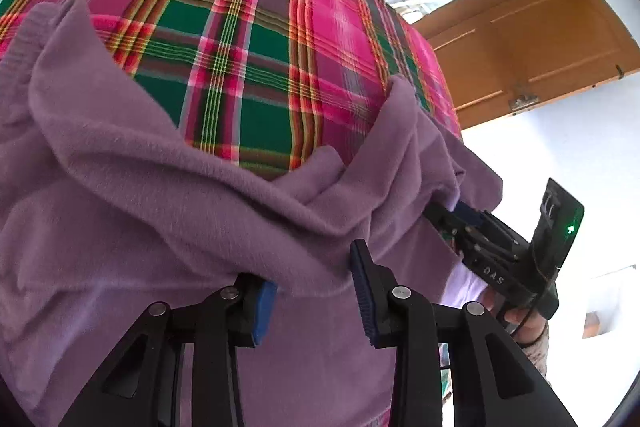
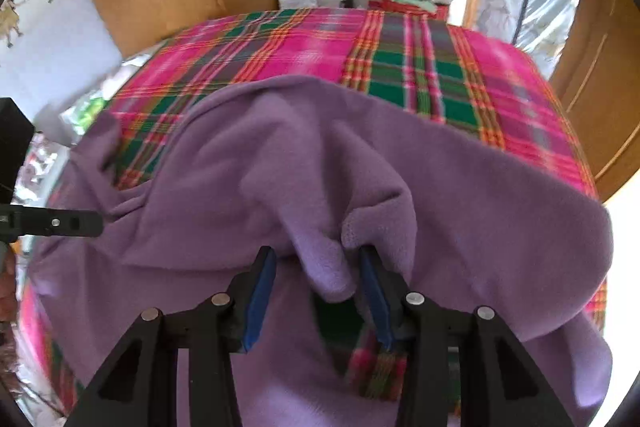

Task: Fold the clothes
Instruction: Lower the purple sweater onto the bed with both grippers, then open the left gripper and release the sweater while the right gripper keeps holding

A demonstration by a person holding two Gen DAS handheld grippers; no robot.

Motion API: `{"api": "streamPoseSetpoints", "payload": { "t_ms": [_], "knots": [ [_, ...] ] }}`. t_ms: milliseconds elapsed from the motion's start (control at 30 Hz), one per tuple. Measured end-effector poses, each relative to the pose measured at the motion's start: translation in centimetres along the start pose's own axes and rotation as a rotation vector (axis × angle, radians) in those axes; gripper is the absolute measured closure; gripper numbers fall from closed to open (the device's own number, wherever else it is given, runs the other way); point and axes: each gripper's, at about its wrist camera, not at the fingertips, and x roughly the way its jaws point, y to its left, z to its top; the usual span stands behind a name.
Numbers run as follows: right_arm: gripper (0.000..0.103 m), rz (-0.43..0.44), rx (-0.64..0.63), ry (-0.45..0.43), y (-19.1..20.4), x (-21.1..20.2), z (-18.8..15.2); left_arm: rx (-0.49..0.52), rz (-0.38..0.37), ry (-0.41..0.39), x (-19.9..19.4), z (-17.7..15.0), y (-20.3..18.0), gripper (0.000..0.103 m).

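Now the purple fleece [image 2: 248,163] lies crumpled on the plaid bed [image 2: 320,39]. Both hand-held grippers meet its near edge: left [image 1: 316,291] parted over cloth, right [image 2: 316,279] parted with a fold hanging loose between its pads.

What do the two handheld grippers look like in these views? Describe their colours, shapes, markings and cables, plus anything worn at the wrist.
The left gripper and the right gripper both have black angular fingers with silver pivot bolts and blue ribbed pads. In the left wrist view, the right gripper's body shows white lettering, a green indicator light and a thin black cable. A dark band circles the wrist of the hand holding it.
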Motion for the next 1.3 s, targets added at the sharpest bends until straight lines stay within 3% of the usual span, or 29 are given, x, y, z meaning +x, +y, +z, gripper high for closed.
{"api": "streamPoseSetpoints", "payload": {
  "t_ms": [67, 200, 400, 533, 700, 833, 1067, 1133, 1300],
  "knots": [
    [0.089, -0.051, -0.014, -0.001, -0.2, 0.5, 0.4, -0.004, -0.003, 0.007, 0.5, 0.5, 0.0, 0.067],
    [0.094, -0.038, -0.029, -0.028, -0.2, 0.6, 1.3, -0.018, -0.026, -0.019, 0.6, 1.4, 0.0, 0.069],
    [0.094, -0.028, 0.040, -0.126, -1.9, -0.6, 4.8, -0.017, -0.038, -0.071, 0.4, 3.1, -0.3, 0.072],
    [0.094, -0.033, 0.068, -0.181, -2.7, -0.8, 7.6, -0.013, -0.023, -0.152, -0.4, 5.0, -0.7, 0.072],
    [0.094, -0.065, 0.059, -0.219, -2.3, 0.5, 10.3, -0.049, -0.005, -0.223, -0.9, 8.0, 0.2, 0.072],
    [0.093, -0.079, 0.043, -0.199, -1.8, 2.5, 11.7, -0.086, 0.018, -0.249, -0.4, 9.7, 1.2, 0.072],
    [0.088, -0.075, -0.007, -0.104, -1.1, 4.6, 11.7, -0.075, 0.019, -0.207, 0.4, 9.6, 2.1, 0.070],
    [0.082, -0.054, -0.003, -0.098, -1.6, 3.7, 11.3, -0.055, 0.029, -0.217, -0.5, 9.1, 1.8, 0.068],
    [0.080, 0.004, 0.027, -0.153, -3.4, -1.6, 8.3, -0.033, 0.040, -0.268, -3.9, 6.3, 2.1, 0.068]
  ]
}}
